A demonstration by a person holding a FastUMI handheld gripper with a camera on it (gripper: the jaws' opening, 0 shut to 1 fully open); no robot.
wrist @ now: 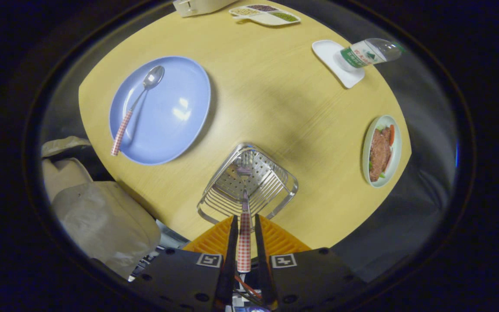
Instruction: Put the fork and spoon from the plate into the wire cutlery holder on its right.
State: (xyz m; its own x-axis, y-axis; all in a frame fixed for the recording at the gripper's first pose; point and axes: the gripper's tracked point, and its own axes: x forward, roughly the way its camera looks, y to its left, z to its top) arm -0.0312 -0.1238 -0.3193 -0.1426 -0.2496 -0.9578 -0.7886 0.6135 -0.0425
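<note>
Directly ahead, the claw (244,236) grips the fork (244,234) by its checked handle, both fingers pressing on it, tines down inside the wire cutlery holder (249,184) on the wooden bench (275,99); the spoon (134,108) lies on the blue plate (176,112), left of the holder.

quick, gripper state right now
gripper: closed on the fork by its checked handle, head hanging down inside the wire holder.
</note>
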